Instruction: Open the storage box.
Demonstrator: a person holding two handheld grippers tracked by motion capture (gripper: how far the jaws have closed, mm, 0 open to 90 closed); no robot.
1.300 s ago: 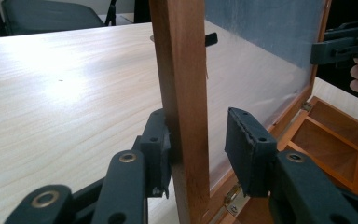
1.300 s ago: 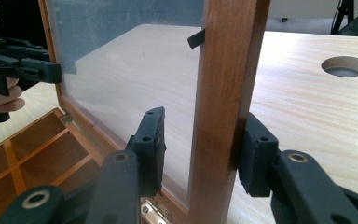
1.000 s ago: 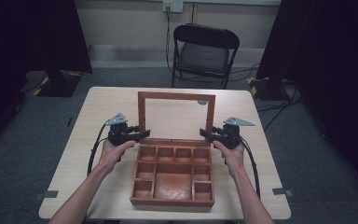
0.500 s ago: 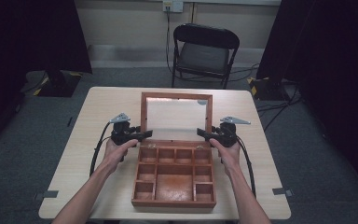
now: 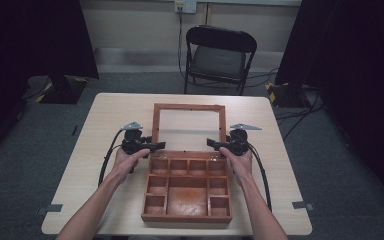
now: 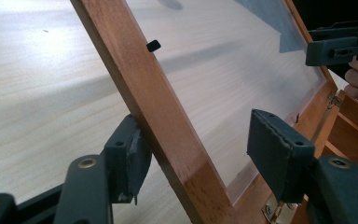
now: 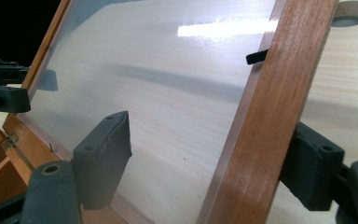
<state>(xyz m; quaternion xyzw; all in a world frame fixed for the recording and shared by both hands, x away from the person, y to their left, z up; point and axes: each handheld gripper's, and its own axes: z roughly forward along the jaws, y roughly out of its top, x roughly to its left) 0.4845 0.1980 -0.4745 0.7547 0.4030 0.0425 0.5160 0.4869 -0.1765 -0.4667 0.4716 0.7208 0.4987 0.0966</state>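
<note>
A wooden box (image 5: 186, 217) with several empty compartments lies on the table, its glazed lid (image 5: 189, 106) standing open behind it. My left gripper (image 5: 157, 145) is open and straddles the lid's left side rail (image 6: 135, 79); one pad (image 6: 131, 158) sits against the rail's outer face and the other stands off over the pane. My right gripper (image 5: 211, 143) is also open, astride the right rail (image 7: 279, 84), with its outer pad (image 7: 310, 163) behind the wood and its inner pad (image 7: 105, 154) over the pane (image 7: 168, 84). Brass hinges (image 6: 274, 211) show at the lid's base.
The light wood table (image 5: 105, 130) has free surface on both sides of the box and behind the lid. A round hole (image 7: 352, 11) is cut in the tabletop near the far edge. A black folding chair (image 5: 220, 55) stands beyond the table, with cables on the floor.
Both grippers have shifted slightly inward onto the lid's side rails. The lid's top edge sits a little lower in the high view than before.
</note>
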